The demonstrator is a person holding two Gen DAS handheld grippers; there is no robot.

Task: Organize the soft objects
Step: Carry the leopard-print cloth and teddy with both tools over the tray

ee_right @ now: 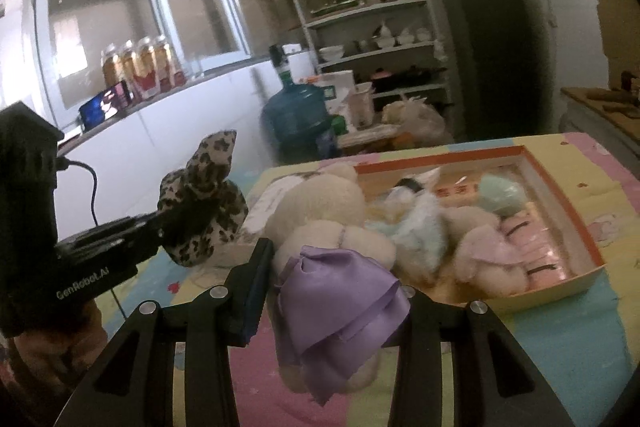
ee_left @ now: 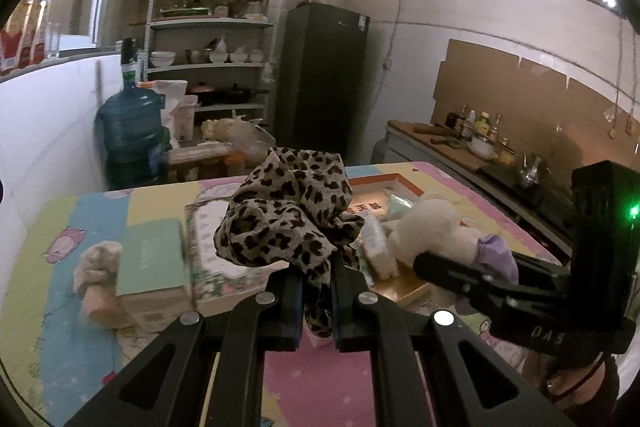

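My left gripper (ee_left: 316,291) is shut on a leopard-print scrunchie (ee_left: 286,215) and holds it above the table; the scrunchie also shows in the right wrist view (ee_right: 204,203). My right gripper (ee_right: 332,291) is shut on a cream plush toy with a purple satin skirt (ee_right: 340,299), held low over the table beside the orange-rimmed box (ee_right: 576,219). The same plush toy (ee_left: 432,227) shows in the left wrist view. The box holds several soft things: a pale blue fluffy piece (ee_right: 416,231), a pink plush (ee_right: 492,251), a mint round item (ee_right: 504,191).
The table has a pastel cartoon cloth (ee_left: 72,211). On its left stand a green-topped box (ee_left: 156,259) and a beige plush (ee_left: 96,267). Behind are a water jug (ee_left: 132,131), shelves (ee_left: 212,39), a dark fridge (ee_left: 324,75) and a counter with bottles (ee_left: 472,135).
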